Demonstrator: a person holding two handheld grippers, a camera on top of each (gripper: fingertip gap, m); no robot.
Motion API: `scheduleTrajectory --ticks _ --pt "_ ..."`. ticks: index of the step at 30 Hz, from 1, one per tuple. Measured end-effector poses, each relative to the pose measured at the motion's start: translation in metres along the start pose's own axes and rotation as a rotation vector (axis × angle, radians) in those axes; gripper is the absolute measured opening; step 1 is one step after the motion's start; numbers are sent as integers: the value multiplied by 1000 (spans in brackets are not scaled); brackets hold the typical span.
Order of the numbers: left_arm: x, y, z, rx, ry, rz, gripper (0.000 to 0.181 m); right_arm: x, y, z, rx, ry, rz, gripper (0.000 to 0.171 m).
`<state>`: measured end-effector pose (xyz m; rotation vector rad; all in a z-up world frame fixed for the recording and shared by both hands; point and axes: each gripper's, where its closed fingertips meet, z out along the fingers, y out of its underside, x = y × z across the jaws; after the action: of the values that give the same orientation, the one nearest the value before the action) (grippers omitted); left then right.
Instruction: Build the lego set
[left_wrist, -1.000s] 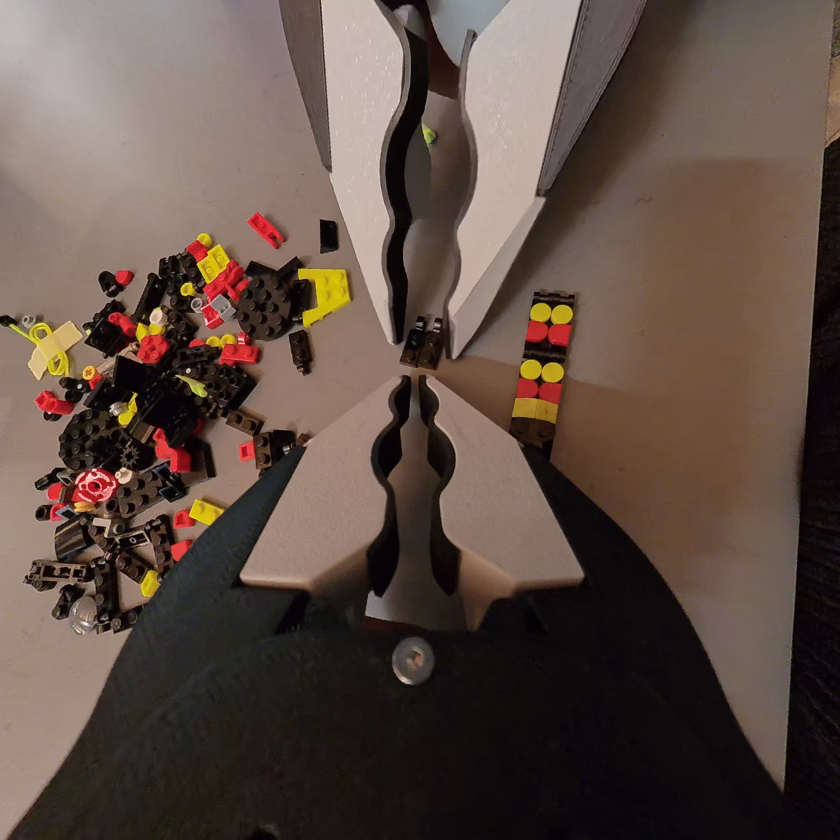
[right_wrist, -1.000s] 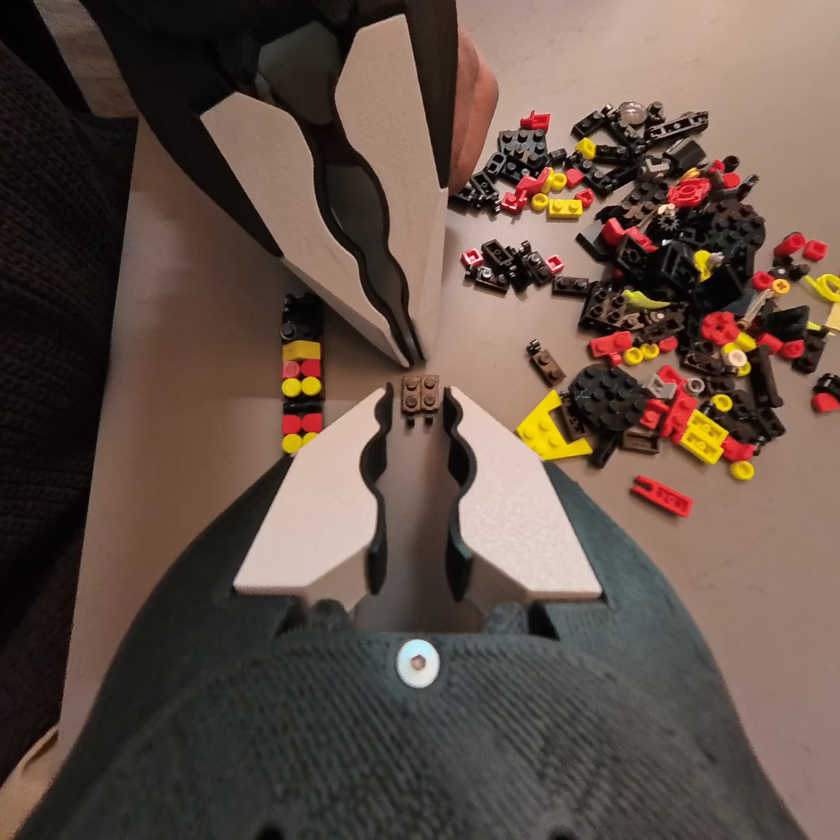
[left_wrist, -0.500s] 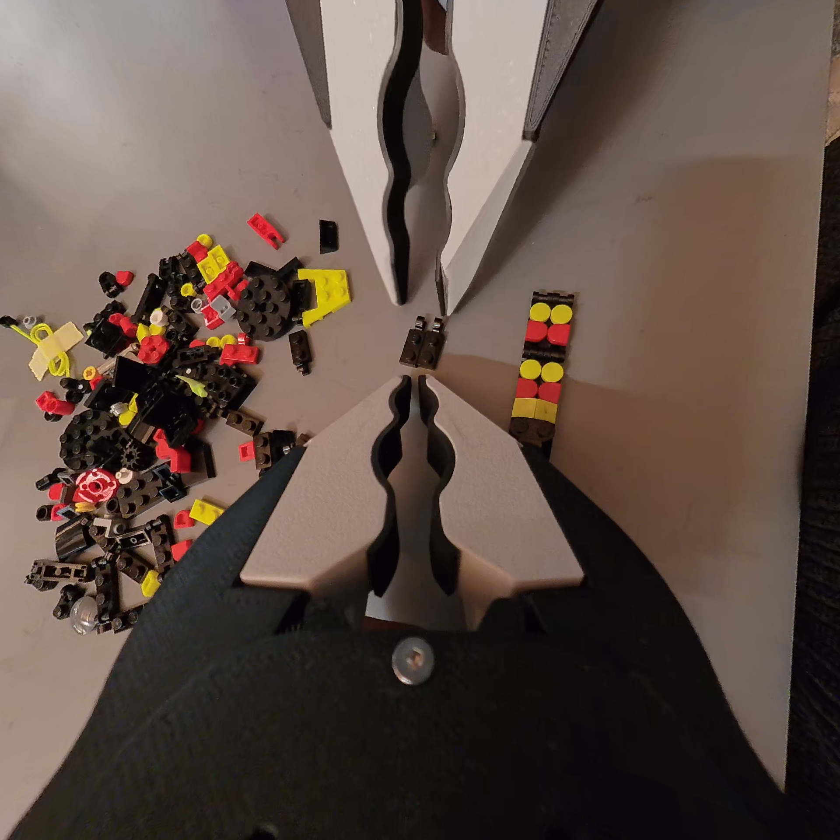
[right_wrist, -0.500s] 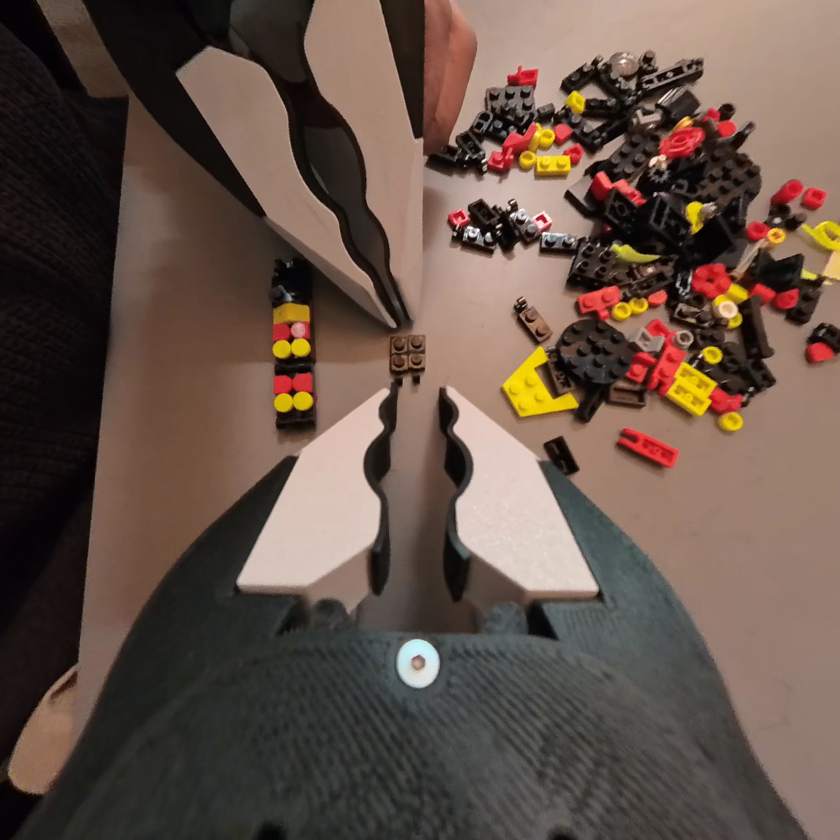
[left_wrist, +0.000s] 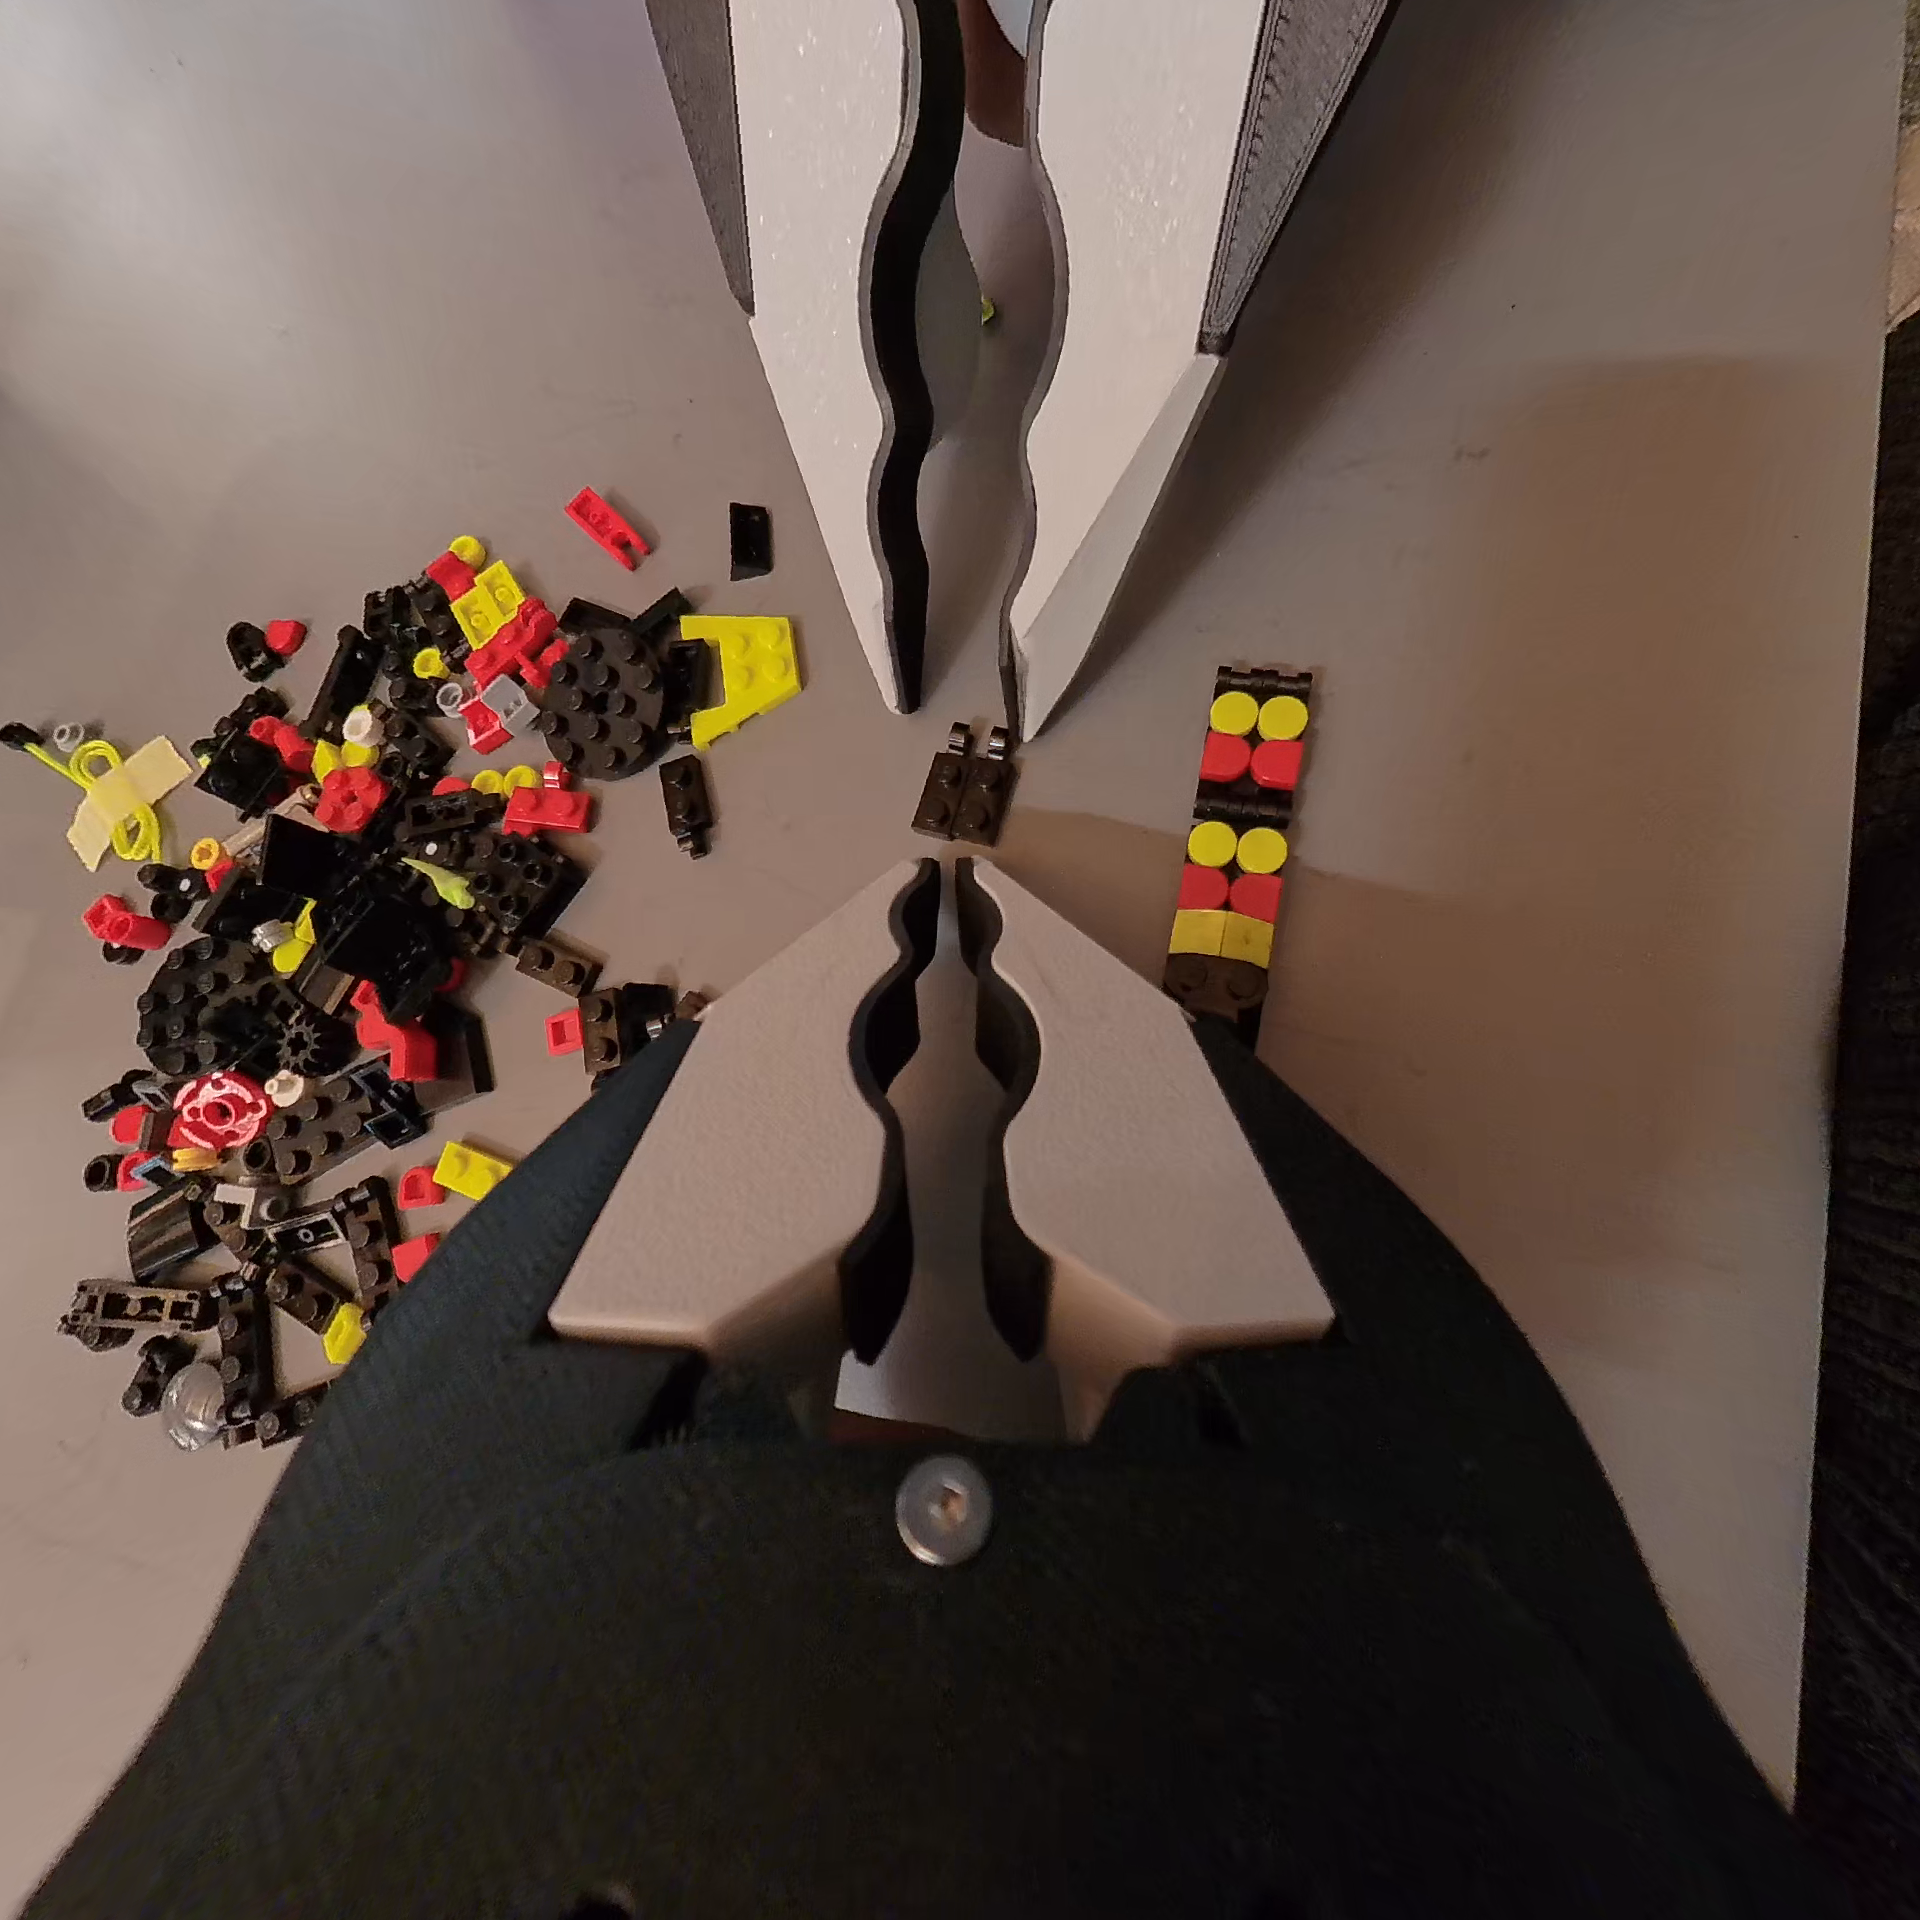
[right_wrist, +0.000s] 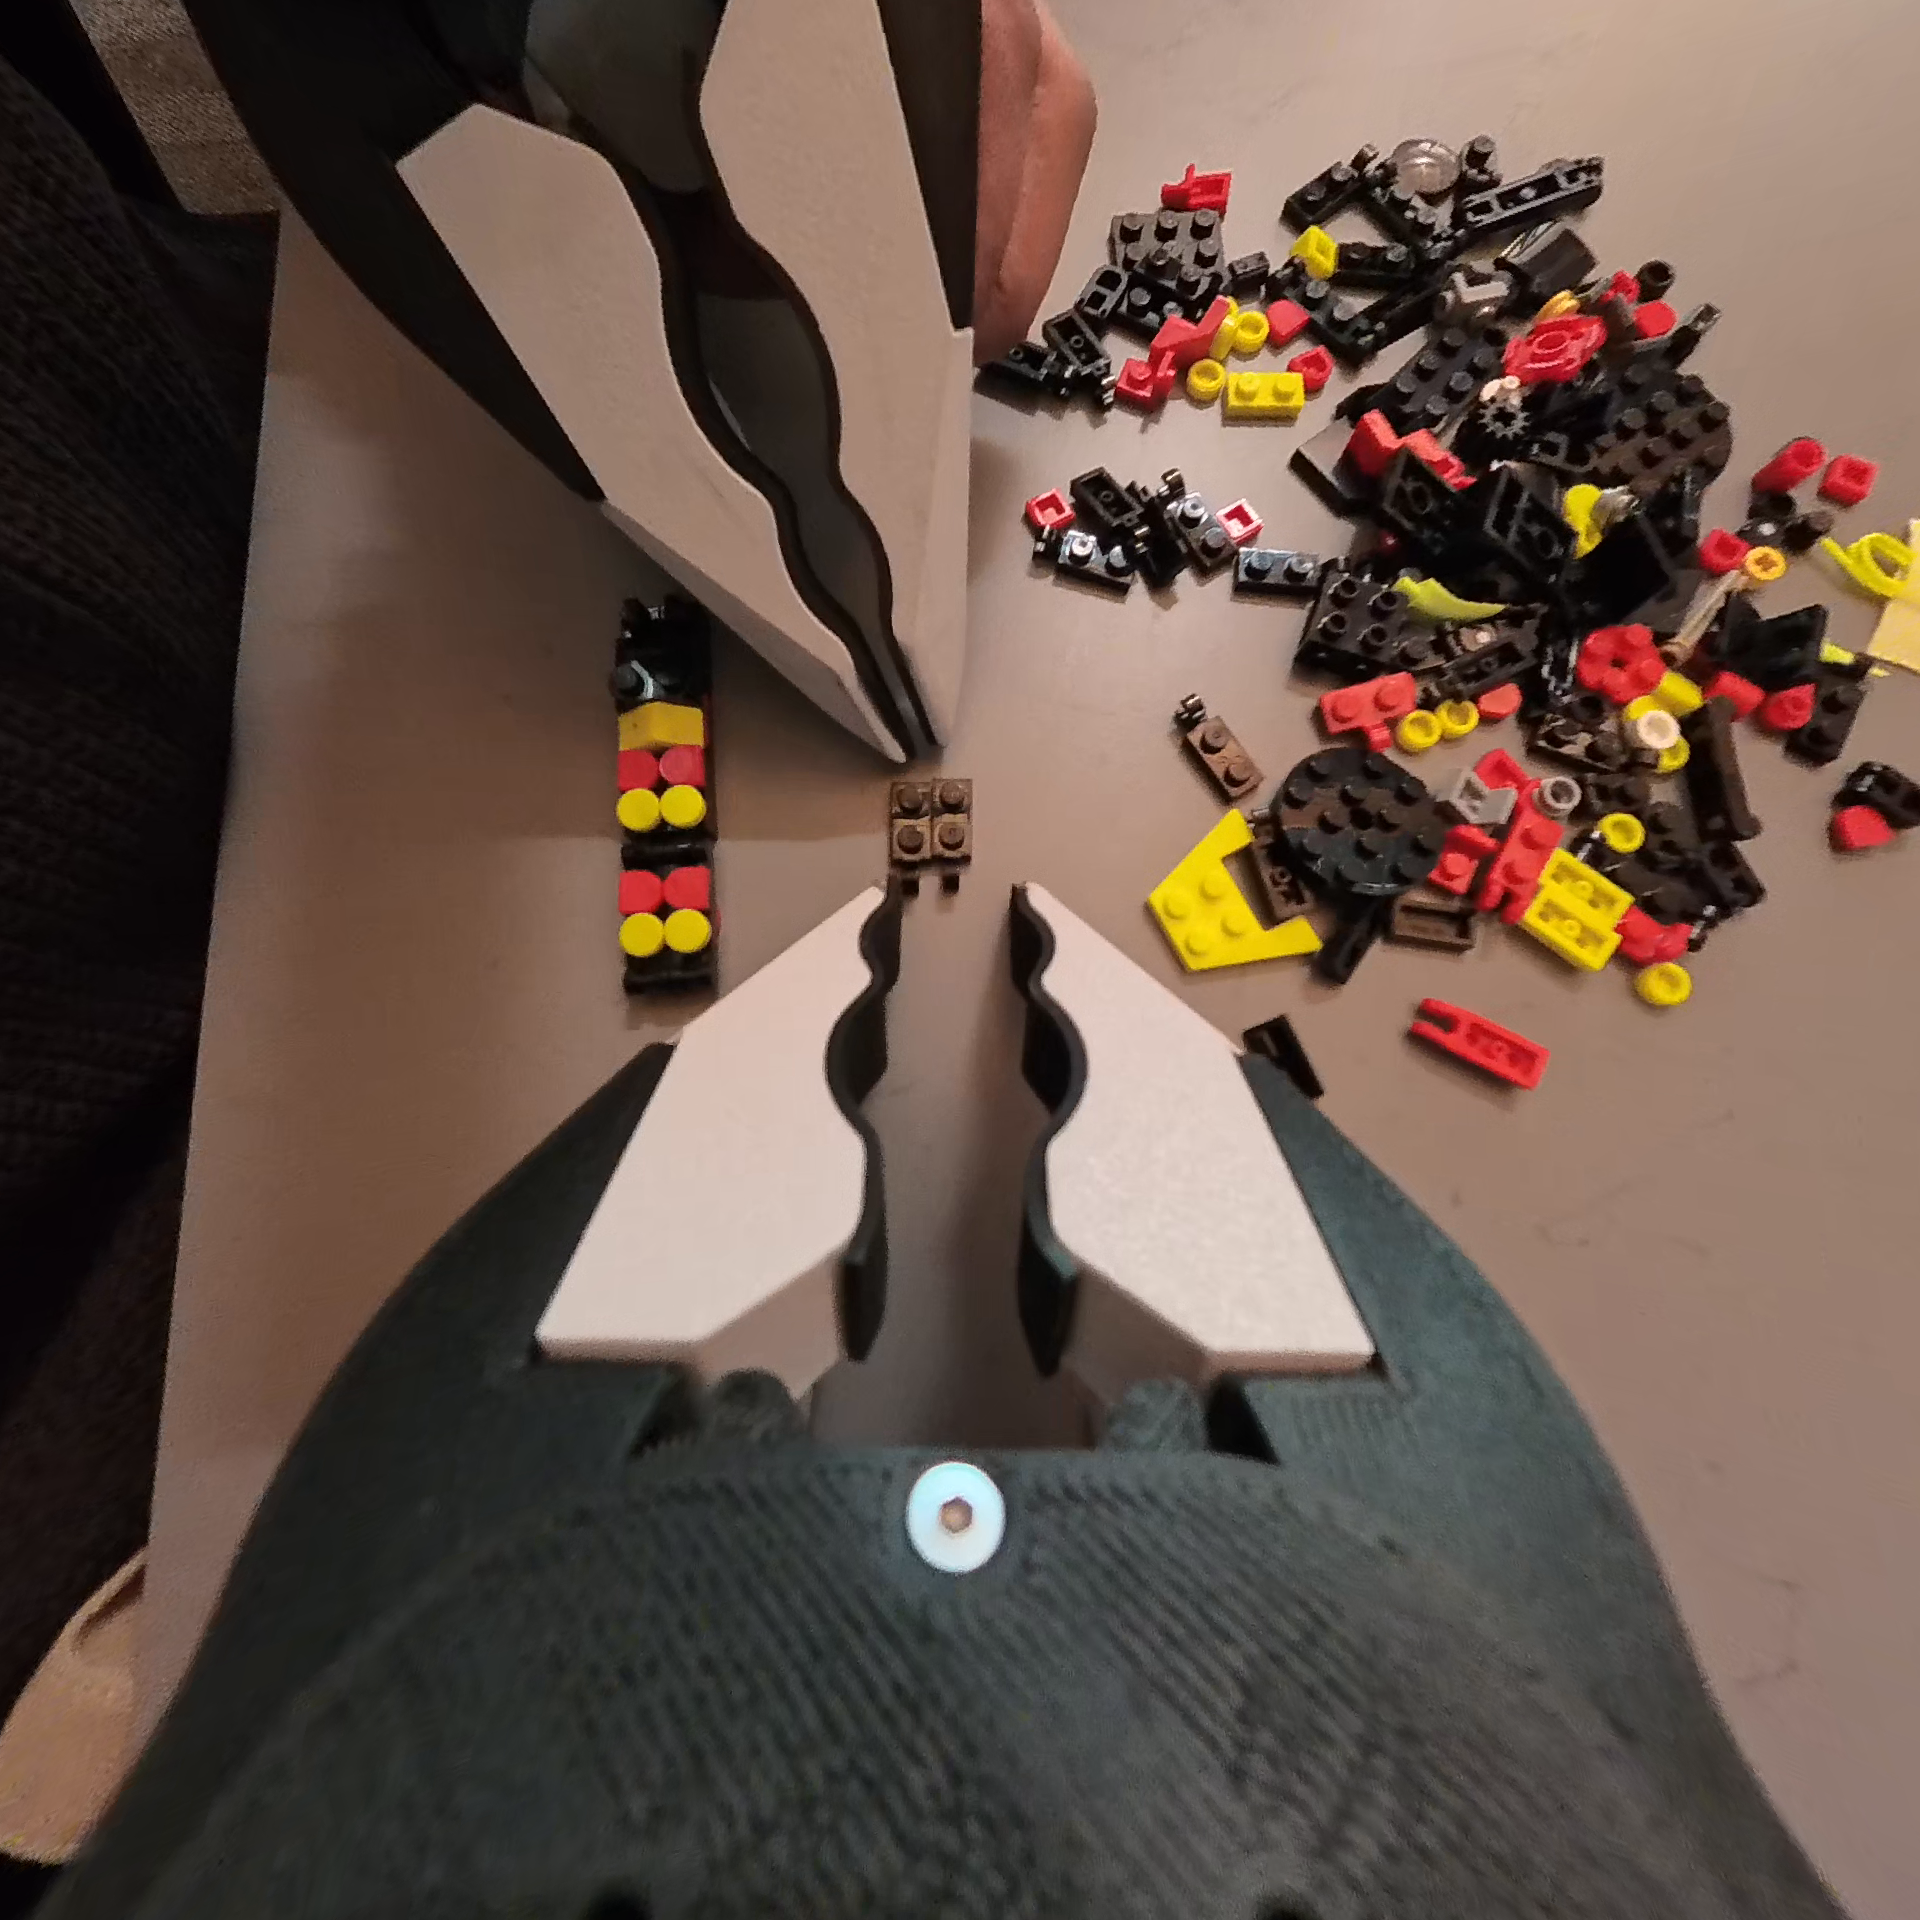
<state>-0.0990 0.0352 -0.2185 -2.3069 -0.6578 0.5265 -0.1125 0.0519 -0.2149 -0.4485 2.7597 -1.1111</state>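
**Two grippers squared off over a pair of tiny brown plates**

The two small brown clip plates (left_wrist: 964, 796) sit side by side, touching, flat on the grey table (left_wrist: 1507, 520), right between both tools. The left gripper (left_wrist: 947, 871) points at them from one side with its tips nearly together, just a sliver of gap and nothing pinched in it. It's just short of the plates, not touching. The right gripper (right_wrist: 948, 896) comes in from the opposite side with its fingers parted a fair bit, empty too, tips just beside the plates' clip ends.

Off to one side lies the built strip (left_wrist: 1236, 831), a long black piece topped with yellow and red rounds plus a yellow tile, parallel to the grippers and near the table edge. On the other side is the loose pile of parts (left_wrist: 343, 935), mostly black, red and yellow, with a yellow wedge plate (left_wrist: 750, 665) and a round black plate (left_wrist: 603, 701) on the near edge of it. A lone brown clip plate (left_wrist: 686, 800) sits between pile and pair.
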Motion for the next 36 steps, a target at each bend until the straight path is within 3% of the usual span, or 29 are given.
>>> scheduleTrajectory --ticks 18,26,36 --pt "0 0 0 0 -1 2 3 -1 -1 1 -1 1 -5 17" --pt "0 0 0 0 -1 3 3 -5 -11 1 39 7 -36 27" --pt "0 0 0 -1 0 2 3 -5 -15 8 42 16 -63 26"
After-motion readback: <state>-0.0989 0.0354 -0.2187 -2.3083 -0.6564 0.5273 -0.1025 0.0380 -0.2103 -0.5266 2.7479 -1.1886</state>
